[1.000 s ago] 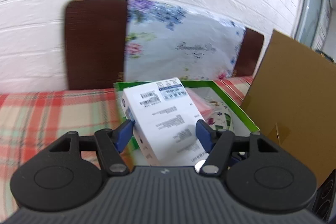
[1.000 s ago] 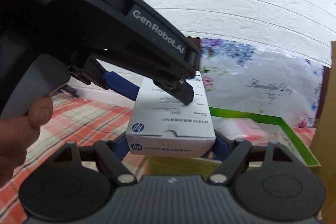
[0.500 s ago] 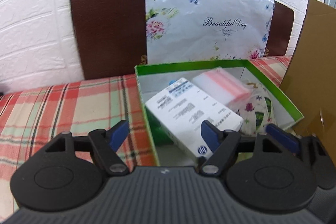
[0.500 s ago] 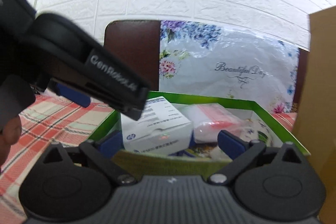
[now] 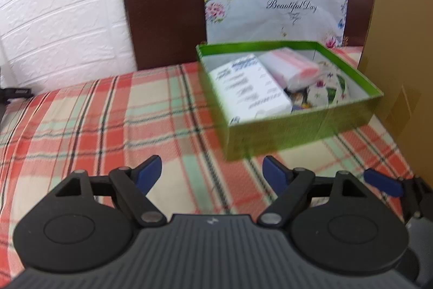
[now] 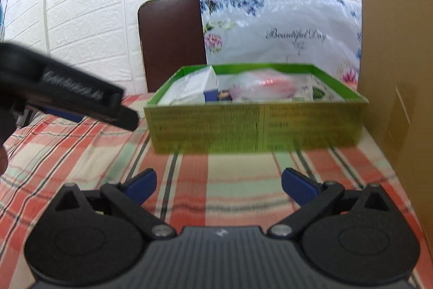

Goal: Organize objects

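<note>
The plaid-covered desk [image 5: 113,110] carries a green box [image 5: 297,132], beside a tall cardboard panel [image 5: 400,50]; inside it lie a white carton [image 5: 249,88], a pink-striped plastic bag [image 5: 292,67] and a floral pouch [image 5: 327,88]; the left gripper [image 5: 212,174] has just been spreading its fingers, nothing between them; the right gripper [image 6: 218,185] stands released, wide and empty over the cloth; only the right view shows the box's printed front wall.

Bright, even daylight; soft with motion blur

Fisheye bends the brick wall [image 5: 67,18] at the edges; the green box [image 6: 257,126] smears, glare whitens the floral bag [image 6: 284,26], shadows stay faint.
</note>
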Tool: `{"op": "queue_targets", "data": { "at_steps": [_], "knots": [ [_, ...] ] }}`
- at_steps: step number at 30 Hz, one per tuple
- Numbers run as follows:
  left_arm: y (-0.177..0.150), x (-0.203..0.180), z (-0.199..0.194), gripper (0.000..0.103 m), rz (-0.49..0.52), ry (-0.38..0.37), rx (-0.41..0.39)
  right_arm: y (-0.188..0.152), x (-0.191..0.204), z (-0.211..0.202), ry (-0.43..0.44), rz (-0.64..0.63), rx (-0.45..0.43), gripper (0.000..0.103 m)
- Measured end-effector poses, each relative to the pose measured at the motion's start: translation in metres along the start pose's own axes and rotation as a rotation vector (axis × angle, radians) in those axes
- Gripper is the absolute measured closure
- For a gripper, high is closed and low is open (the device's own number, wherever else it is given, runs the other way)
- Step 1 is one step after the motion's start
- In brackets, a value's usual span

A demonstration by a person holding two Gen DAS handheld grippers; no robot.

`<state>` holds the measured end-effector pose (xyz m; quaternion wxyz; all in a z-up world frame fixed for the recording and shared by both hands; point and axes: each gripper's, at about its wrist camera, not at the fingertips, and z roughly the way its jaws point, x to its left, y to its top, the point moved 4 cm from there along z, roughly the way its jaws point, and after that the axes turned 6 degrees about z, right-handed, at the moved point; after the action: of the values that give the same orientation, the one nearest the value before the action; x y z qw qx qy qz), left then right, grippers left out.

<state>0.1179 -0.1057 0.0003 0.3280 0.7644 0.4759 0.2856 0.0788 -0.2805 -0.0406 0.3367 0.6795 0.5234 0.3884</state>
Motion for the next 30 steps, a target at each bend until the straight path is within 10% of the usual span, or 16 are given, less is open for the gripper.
{"op": "queue_targets", "data": {
  "at_steps": [22, 30],
  "knots": [
    [-0.075, 0.024, -0.005, 0.012, -0.063, 0.025, 0.148, -0.019, 0.009, -0.030, 0.047, 0.082, 0.080, 0.015],
    [-0.060, 0.025, -0.030, 0.007, -0.040, 0.043, 0.064, 0.001, 0.015, -0.052, 0.079, 0.123, 0.032, 0.015]
  ]
}}
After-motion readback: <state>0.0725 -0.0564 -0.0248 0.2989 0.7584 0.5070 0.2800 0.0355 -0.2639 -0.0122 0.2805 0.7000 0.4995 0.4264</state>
